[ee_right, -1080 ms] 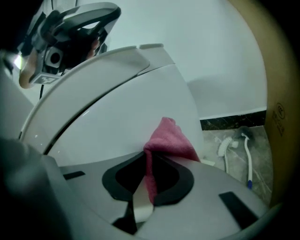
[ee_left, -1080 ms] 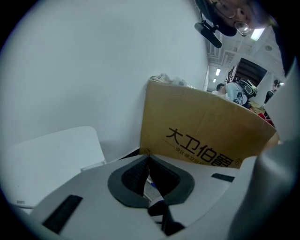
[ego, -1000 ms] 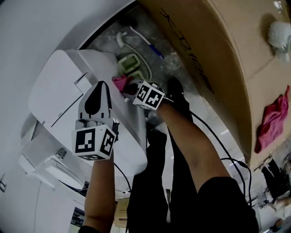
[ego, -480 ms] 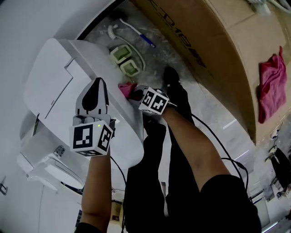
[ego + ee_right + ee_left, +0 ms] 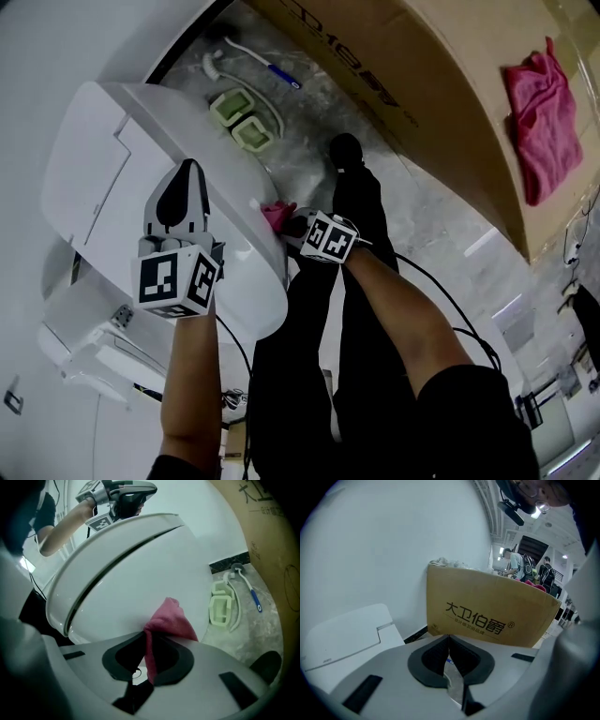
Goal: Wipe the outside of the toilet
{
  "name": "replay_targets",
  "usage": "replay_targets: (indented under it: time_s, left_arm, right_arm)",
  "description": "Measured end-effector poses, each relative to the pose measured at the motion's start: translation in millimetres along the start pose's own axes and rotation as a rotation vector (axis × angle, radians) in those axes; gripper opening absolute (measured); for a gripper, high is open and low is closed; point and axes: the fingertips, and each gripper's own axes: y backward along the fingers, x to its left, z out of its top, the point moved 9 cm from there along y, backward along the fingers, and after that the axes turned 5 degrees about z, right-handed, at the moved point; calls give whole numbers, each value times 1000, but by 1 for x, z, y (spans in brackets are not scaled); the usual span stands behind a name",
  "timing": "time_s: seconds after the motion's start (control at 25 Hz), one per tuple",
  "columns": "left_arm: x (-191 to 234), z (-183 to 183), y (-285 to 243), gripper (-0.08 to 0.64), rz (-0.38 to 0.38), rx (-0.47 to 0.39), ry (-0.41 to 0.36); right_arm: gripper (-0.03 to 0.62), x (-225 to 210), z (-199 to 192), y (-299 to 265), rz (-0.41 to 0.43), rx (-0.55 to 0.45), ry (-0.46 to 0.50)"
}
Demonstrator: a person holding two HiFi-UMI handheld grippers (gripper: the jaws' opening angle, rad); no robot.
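Marbled floor carries the toilet. Pink cloth, pinched in the right gripper, now sits further forward on the bowl's flank than a second ago, so wiping is advancing. Left gripper, jaws pressed together and empty, stays over the lid.

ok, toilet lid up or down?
Down. In the right gripper view the lid lies flat on the bowl, with only a thin dark seam between them.
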Motion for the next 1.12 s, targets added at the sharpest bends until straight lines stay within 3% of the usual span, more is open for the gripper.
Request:
replay_targets:
  time_s: [0.12,0.32,0.44,0.52,0.76,0.96,1.12]
  left_arm:
    - [-9,-3,1,15,-11,8,-5]
    - [-14,2,2,15,3,11,12]
    - [-7,6,0,15,20,16,31]
    - [2,9,-1,15,46,18,50]
    - [22,24,-22,15,83,23,87]
    - [36,43,-48,15,126,30,85]
    - [51,51,-67,15,149,39,88]
  right_arm:
    - [61,12,-16,-2,33,24,-8]
    - [61,27,-36,2,270,219,-7]
    - [61,12,-28,25,308,251,-48]
    - [61,-8,0,52,250,166,-56]
    - [61,-88,131,112,-79,-257,-51]
    - [61,-136,220,102,-150,-353,25]
    - [61,-176,266,72,-172,-386,8]
